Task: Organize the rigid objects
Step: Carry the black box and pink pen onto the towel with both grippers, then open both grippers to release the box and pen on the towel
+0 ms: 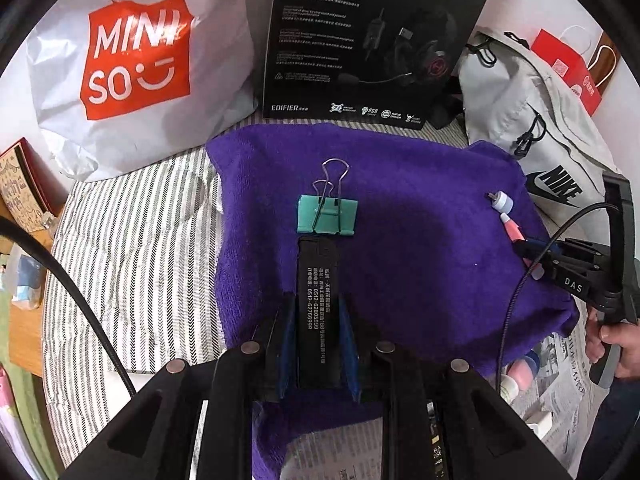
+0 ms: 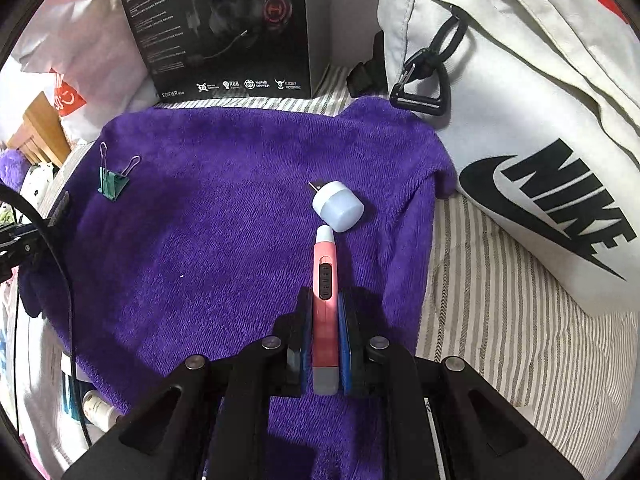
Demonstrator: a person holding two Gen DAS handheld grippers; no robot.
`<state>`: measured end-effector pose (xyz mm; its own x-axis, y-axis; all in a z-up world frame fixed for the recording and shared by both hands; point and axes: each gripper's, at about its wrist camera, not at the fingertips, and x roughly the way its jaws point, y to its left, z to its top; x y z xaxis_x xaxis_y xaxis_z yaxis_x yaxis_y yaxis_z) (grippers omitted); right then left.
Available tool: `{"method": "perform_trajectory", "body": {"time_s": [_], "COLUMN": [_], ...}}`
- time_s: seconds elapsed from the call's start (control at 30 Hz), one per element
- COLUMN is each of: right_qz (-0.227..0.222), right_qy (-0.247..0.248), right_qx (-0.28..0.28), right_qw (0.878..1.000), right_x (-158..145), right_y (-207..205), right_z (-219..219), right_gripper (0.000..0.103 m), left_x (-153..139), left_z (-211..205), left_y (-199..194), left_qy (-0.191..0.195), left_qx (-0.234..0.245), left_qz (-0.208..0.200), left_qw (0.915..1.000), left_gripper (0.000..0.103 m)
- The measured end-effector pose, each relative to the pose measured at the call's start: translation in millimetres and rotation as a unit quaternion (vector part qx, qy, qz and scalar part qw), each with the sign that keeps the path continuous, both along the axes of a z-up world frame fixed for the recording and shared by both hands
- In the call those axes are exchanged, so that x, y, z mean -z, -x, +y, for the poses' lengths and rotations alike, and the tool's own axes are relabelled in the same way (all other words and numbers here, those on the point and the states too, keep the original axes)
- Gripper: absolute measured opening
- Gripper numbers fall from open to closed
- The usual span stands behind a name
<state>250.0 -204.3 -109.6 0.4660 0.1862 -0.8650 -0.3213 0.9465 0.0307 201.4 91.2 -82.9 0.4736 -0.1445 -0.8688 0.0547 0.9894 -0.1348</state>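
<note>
**Both grippers loaded over the purple towel**

From my station, the left gripper [image 1: 318, 344] points steeply down at the purple towel [image 1: 400, 208], its blue pads clamped on a flat black bar [image 1: 316, 300] printed with white characters and phone numbers. The bar runs forward along the fingers; its far end sits right at the teal binder clip [image 1: 327, 215], which lies on the towel with its wire handles pointing away (I cannot tell whether bar and clip touch).

The right gripper [image 2: 325, 344] holds a similar downward tilt. Its pads are closed on a pink pen-shaped device [image 2: 325, 280] with a dark button strip and a grey rear end. The white tip of the device lies just beside a small white-capped USB light [image 2: 339, 206] resting on the towel.

In the left wrist view, the right gripper [image 1: 528, 252] enters from the right edge, and a hand [image 1: 612, 344] wraps its handle below.

Behind the towel stand a Miniso bag [image 1: 136, 68], a black Edifier headset box [image 1: 360, 40] and a white Nike bag [image 2: 520, 120], all on striped cloth [image 2: 500, 320].
</note>
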Motion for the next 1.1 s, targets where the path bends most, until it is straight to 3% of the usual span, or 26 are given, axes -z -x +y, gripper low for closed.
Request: {"method": "perform_trajectory", "body": {"time_s": [0.27, 0.4, 0.53, 0.87, 1.0, 1.1], "right_qz": [-0.002, 0.004, -0.006, -0.018, -0.021, -0.025], "right_qy": [-0.003, -0.006, -0.006, -0.014, -0.023, -0.026], "right_qx": [-0.009, -0.013, -0.014, -0.014, -0.012, -0.012], "right_qw": [1.000, 1.000, 1.000, 1.000, 0.999, 0.999], "right_x": [1.3, -2.8, -11.6, -28.0, -37.2, -42.7], "right_y": [-1.9, 1.9, 14.3, 42.7, 53.5, 60.8], "right_z": [0.2, 2.5, 3.9, -2.0, -7.5, -10.5], "right_gripper": [0.017, 0.038, 0.047, 0.049, 0.049, 0.049], "left_x": [6.9, 12.1, 19.8, 22.7, 21.8, 22.2], "left_z": [0.3, 0.2, -4.3, -16.5, -21.3, -25.5], "left_y": [-7.2, -11.9, -18.9, -24.1, -22.6, -14.9], "left_qy": [0.003, 0.004, -0.005, -0.040, -0.035, -0.054], "left_qx": [-0.003, -0.005, -0.002, 0.001, 0.011, 0.012], "left_qz": [0.008, 0.014, 0.024, 0.026, 0.046, 0.053], "left_qw": [1.0000, 0.9999, 0.9997, 0.9989, 0.9983, 0.9971], "left_gripper": [0.021, 0.021, 0.021, 0.021, 0.037, 0.038]}}
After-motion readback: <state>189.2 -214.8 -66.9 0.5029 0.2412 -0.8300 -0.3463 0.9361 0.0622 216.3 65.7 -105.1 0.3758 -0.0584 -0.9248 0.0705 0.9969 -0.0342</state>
